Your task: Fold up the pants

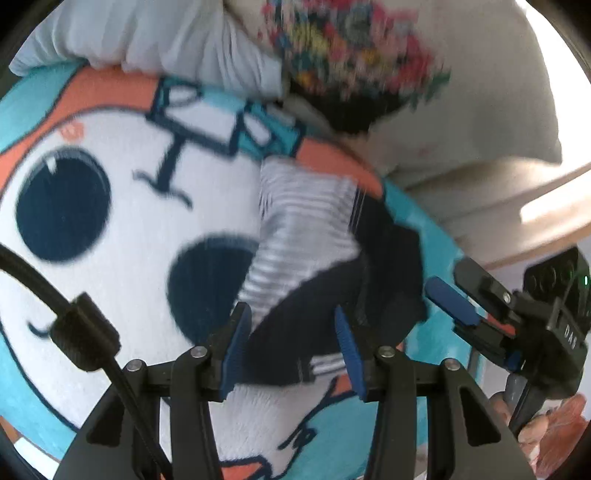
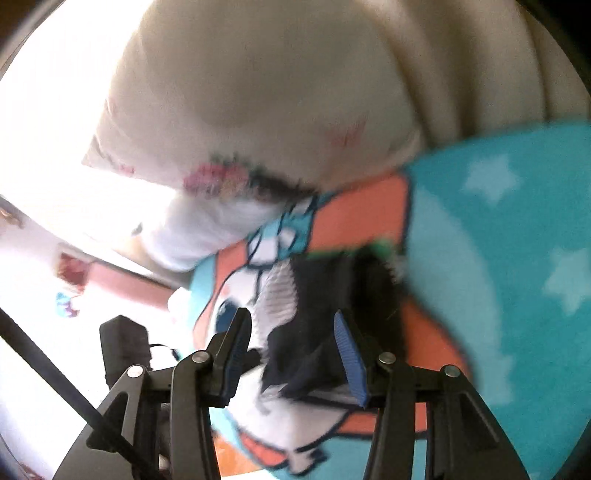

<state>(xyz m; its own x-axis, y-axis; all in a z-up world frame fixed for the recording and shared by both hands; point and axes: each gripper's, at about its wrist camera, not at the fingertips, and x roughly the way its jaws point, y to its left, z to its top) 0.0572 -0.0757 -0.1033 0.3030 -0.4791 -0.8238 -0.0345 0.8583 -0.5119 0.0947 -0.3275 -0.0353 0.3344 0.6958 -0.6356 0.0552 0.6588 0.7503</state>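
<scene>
Small navy pants [image 1: 306, 221] with grey-and-white striped panels lie bunched on a cartoon blanket [image 1: 129, 221]. In the left wrist view my left gripper [image 1: 291, 350] hovers over their near, dark end. The fabric shows in the wide gap between the blue pads, which do not pinch it. My right gripper [image 1: 480, 332] stands just right of the pants, its jaws apart with only blanket between them. In the right wrist view the right gripper [image 2: 291, 354] looks down on the same pants [image 2: 314, 295], and nothing is clamped. Both views are blurred.
A floral pillow [image 1: 351, 44], a grey pillow [image 1: 147, 33] and a cream pillow [image 2: 258, 92] crowd the far side of the blanket [image 2: 498, 258]. A hand [image 1: 546, 435] holds the right gripper at the lower right. A black cable [image 1: 85, 332] crosses the lower left.
</scene>
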